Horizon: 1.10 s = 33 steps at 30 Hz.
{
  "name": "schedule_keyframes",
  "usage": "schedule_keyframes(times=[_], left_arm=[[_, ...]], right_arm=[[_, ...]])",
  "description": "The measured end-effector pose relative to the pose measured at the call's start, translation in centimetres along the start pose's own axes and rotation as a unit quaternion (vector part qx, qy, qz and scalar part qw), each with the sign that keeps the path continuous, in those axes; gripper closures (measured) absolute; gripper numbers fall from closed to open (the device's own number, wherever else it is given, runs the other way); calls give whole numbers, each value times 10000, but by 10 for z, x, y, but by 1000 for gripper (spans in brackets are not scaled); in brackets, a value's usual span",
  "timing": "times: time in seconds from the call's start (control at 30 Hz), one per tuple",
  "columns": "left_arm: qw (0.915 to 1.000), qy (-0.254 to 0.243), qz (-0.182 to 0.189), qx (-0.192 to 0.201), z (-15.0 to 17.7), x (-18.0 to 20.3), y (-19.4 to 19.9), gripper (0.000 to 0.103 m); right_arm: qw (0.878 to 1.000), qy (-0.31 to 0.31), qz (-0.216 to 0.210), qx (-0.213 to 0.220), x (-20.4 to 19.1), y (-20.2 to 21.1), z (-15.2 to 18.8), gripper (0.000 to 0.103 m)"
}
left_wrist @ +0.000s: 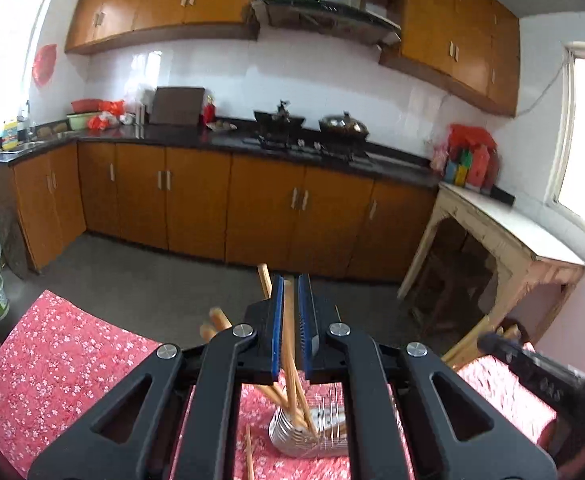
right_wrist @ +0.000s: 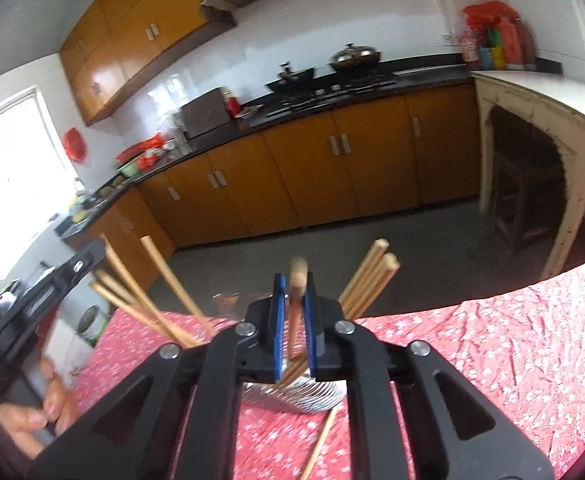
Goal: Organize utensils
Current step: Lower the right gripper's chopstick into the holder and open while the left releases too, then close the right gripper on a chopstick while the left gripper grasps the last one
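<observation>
My left gripper [left_wrist: 290,292] is shut on a wooden chopstick [left_wrist: 288,332] whose lower end reaches into a slotted metal utensil holder [left_wrist: 292,436] on the red floral tablecloth [left_wrist: 60,360]. Several more chopsticks stand in the holder. My right gripper [right_wrist: 294,292] is shut on another wooden chopstick [right_wrist: 297,284] above the same holder [right_wrist: 292,394], with other chopsticks [right_wrist: 368,280] fanning out on both sides. One loose chopstick [right_wrist: 320,440] lies on the cloth in front of the holder; it also shows in the left wrist view [left_wrist: 249,456].
The table's far edge drops to a grey floor. Orange kitchen cabinets [left_wrist: 252,208] with a dark counter and stove [left_wrist: 304,136] line the far wall. A white side table [left_wrist: 504,232] stands at the right. The left gripper's body [right_wrist: 40,296] and hand are at the right view's left edge.
</observation>
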<state>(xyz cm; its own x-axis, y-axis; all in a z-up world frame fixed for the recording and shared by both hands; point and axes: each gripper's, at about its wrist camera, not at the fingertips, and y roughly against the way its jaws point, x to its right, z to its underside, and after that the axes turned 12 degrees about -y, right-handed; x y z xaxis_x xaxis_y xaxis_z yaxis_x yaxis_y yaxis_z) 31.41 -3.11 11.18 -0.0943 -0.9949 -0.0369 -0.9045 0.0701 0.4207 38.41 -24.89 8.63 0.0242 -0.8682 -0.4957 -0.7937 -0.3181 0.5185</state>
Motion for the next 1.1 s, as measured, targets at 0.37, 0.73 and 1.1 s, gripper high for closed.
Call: schedule_keyframes(times=[0.37, 0.73, 1.1], left_arm=[[9997, 53, -142, 207, 11, -25, 47, 63], [9961, -580, -641, -196, 113, -35, 86, 55], [9916, -484, -418, -1124, 195, -40, 65, 55]], right_arm=[[9945, 267, 424, 921, 4, 61, 26, 55], [9964, 239, 767, 256, 41, 68, 141, 55], [9853, 421, 1063, -1268, 37, -21, 239, 62]])
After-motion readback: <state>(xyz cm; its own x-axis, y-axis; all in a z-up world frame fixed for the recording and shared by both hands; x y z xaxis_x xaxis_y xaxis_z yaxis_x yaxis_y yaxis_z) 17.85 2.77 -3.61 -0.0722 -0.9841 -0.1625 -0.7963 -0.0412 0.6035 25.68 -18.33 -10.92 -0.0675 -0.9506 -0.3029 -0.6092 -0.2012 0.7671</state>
